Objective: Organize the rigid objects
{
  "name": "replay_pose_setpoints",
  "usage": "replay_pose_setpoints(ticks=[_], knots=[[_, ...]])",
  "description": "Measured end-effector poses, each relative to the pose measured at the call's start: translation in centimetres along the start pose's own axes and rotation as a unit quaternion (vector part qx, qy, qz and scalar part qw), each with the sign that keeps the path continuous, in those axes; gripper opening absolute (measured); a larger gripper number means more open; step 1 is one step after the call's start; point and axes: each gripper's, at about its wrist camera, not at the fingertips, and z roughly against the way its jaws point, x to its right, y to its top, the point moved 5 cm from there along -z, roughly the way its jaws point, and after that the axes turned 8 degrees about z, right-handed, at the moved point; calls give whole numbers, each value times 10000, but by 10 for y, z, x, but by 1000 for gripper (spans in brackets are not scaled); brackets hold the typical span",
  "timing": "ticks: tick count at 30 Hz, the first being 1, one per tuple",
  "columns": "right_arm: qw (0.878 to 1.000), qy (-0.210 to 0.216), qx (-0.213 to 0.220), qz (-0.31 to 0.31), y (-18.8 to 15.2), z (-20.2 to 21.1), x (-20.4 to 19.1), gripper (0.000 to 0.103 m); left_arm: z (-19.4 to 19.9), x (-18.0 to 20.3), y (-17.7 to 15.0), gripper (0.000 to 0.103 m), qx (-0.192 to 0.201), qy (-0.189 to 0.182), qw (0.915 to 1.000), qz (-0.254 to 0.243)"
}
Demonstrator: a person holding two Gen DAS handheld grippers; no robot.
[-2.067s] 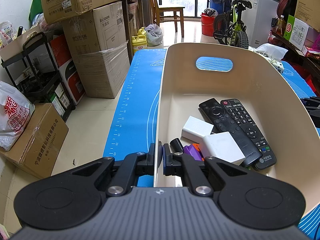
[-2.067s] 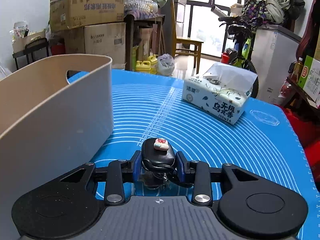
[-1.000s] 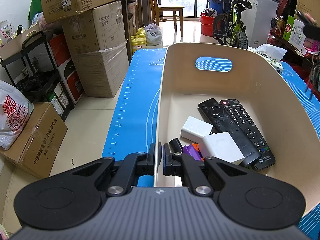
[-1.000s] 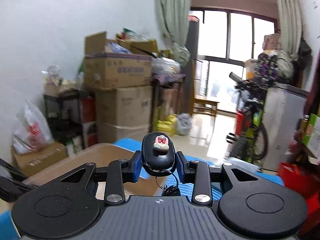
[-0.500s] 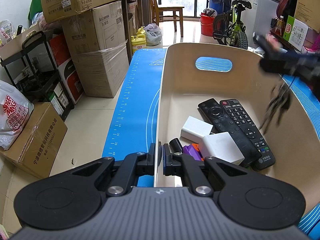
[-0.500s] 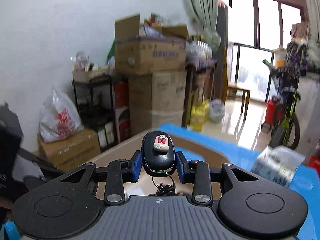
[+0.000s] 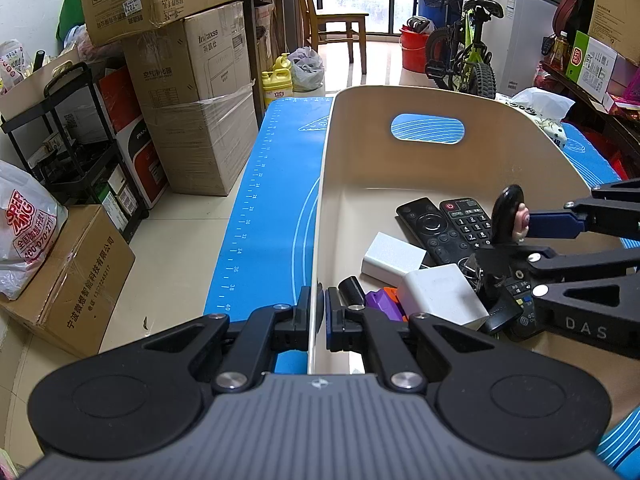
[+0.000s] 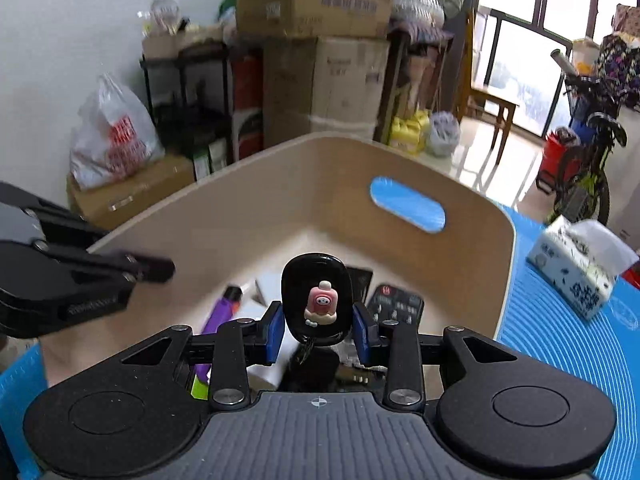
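A beige bin [image 7: 432,98] stands on the blue mat [image 7: 276,200]. My left gripper [image 7: 318,312] is shut on the bin's near left wall. My right gripper [image 8: 318,330] is shut on a black key fob [image 8: 316,300] with a pink charm, and keys dangle beneath it. It hangs inside the bin, above two black remotes [image 7: 444,228], two white blocks [image 7: 436,292] and a purple item [image 8: 220,312]. From the left wrist view the key fob [image 7: 506,214] and right gripper [image 7: 516,232] enter from the right.
Cardboard boxes [image 7: 192,92] and a black shelf cart [image 7: 80,152] stand on the floor left of the table. A tissue pack [image 8: 576,268] lies on the mat right of the bin. A small bicycle [image 7: 464,56] and a chair [image 7: 340,24] stand farther back.
My right gripper carried the key fob leftward over the bin's rim, tilted downward and sank into the bin. The left gripper stayed put on the wall.
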Motion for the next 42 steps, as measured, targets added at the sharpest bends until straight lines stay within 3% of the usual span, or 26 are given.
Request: replay_pose_setpoints(ticks=[4, 6, 11, 12, 13, 15, 17, 21, 28, 31, 36, 42], knots=[[9995, -29, -323, 19, -5, -5, -1, 45, 0, 0, 0, 7, 1, -5, 10000, 3], [9995, -30, -319, -26, -7, -3, 0, 51, 0, 1, 0, 7, 7, -7, 10000, 6], [9994, 85, -166, -286, -8, 5, 6, 52, -1, 3, -1, 7, 32, -39, 10000, 58], [9995, 51, -133, -288, -8, 7, 7, 60, -1, 3, -2, 7, 35, -50, 10000, 71], [9995, 10, -87, -300, -6, 10, 7, 76, -1, 3, -1, 7, 33, -54, 10000, 76], [9992, -87, 111, -371, -5, 18, 8, 83, -2, 4, -2, 7, 28, -50, 10000, 73], [9987, -128, 291, -403, -5, 28, 8, 83, -1, 4, -2, 7, 26, -47, 10000, 75], [9968, -271, 521, -546, -9, 45, 12, 94, -1, 4, -1, 7, 23, -49, 9999, 86], [9932, -409, 635, -892, -20, 60, 19, 96, 1, 4, -2, 8, 37, -5, 9999, 118], [9911, -507, 689, -1016, -27, 69, 21, 97, 6, 1, 0, 18, 147, 89, 9997, 188], [9869, -673, 828, -1211, -38, 87, 25, 101, 24, -7, 4, 56, 497, 282, 9979, 310], [9827, -952, 888, -1318, -53, 114, 26, 101, 55, -10, 3, 72, 810, 273, 9955, 413]])
